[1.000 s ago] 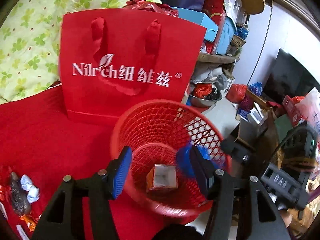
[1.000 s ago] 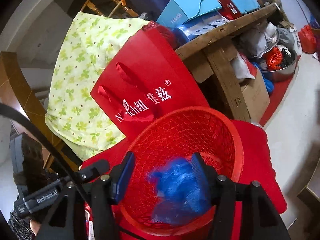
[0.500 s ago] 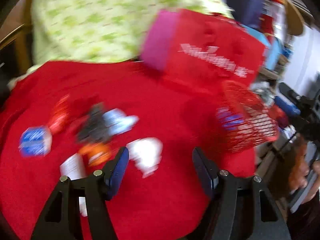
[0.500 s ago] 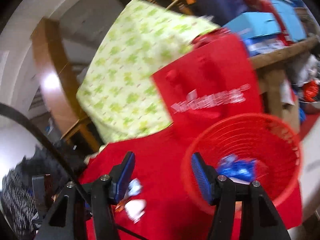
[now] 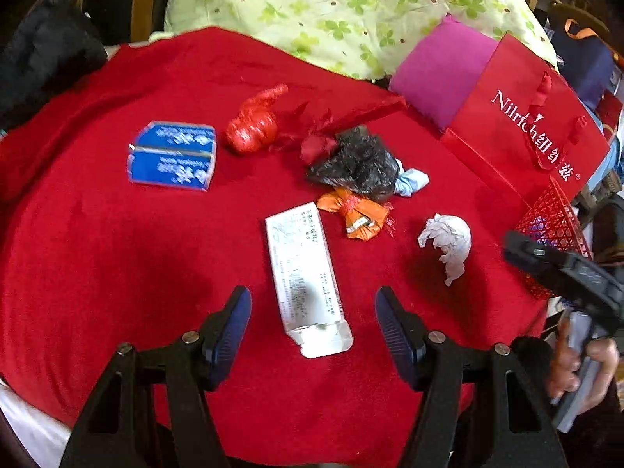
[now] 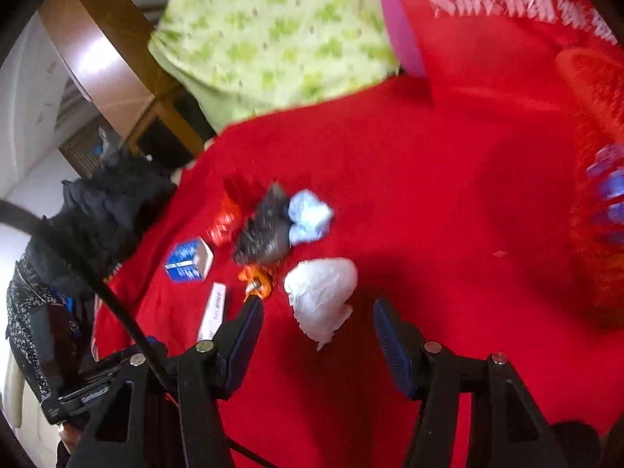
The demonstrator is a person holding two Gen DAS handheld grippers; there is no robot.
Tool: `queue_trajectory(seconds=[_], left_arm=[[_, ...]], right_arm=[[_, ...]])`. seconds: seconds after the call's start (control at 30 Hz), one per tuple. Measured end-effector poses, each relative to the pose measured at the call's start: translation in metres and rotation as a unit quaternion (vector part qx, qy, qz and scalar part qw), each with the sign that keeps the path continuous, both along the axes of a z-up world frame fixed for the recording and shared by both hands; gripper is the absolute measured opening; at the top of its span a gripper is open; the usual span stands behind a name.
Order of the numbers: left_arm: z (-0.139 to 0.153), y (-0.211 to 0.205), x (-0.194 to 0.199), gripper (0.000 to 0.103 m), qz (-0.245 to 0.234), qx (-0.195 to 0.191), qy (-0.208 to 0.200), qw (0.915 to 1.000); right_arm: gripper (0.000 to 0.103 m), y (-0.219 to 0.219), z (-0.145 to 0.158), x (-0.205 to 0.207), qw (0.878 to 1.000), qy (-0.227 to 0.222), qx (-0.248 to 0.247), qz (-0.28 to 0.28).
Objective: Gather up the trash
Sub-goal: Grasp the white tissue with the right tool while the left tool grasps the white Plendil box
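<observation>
Trash lies scattered on a red cloth (image 5: 117, 273). In the left wrist view my left gripper (image 5: 312, 319) is open, with the near end of a long white box (image 5: 306, 277) lying between its fingertips, untouched. Beyond it are an orange wrapper (image 5: 357, 216), a black plastic bag (image 5: 357, 163), a red wrapper (image 5: 251, 130) and a blue box (image 5: 173, 155). In the right wrist view my right gripper (image 6: 316, 327) is open just behind a crumpled white paper (image 6: 319, 292). The red mesh basket (image 5: 553, 234) stands at the cloth's right edge.
A red gift bag (image 5: 526, 128) with white lettering stands behind the basket, next to a purple cushion (image 5: 440, 70) and a green patterned blanket (image 5: 331, 4). A light blue wad (image 6: 310, 216) lies beside the black bag. Dark clothing (image 6: 97, 210) lies beyond the cloth's left edge.
Both grippers have swung left from over the red basket to the trash on the cloth. A blue crumpled piece that was between the right fingers now lies in the basket. The left jaws stand slightly wider.
</observation>
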State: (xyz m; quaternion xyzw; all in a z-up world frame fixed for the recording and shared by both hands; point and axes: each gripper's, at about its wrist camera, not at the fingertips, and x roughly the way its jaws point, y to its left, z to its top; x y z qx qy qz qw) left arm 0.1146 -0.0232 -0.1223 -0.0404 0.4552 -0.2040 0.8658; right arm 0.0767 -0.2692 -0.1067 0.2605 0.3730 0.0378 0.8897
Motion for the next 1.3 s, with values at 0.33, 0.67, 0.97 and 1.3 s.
queue_trajectory(seconds=[0.33, 0.67, 0.97, 1.3], left_arm=[[-0.046, -0.017, 0.036, 0.067, 0.007, -0.03, 0.082, 0.9961], [-0.054, -0.017, 0.04, 0.042, 0.022, -0.066, 0.102, 0.9923], [0.005, -0.022, 0.006, 0.042, 0.011, -0.053, 0.017, 0.9984], [0.084, -0.057, -0.049, 0.042, 0.002, 0.063, -0.122, 0.9905]], right_arm=[[0.06, 0.006, -0.041, 0.047, 0.998, 0.054, 0.032, -0.012], [0.038, 0.012, -0.022, 0.014, 1.0, -0.002, 0.013, -0.002], [0.037, 0.019, 0.02, -0.038, 0.998, -0.062, -0.008, 0.002], [0.038, 0.018, 0.077, -0.085, 0.989, -0.137, -0.044, -0.015]])
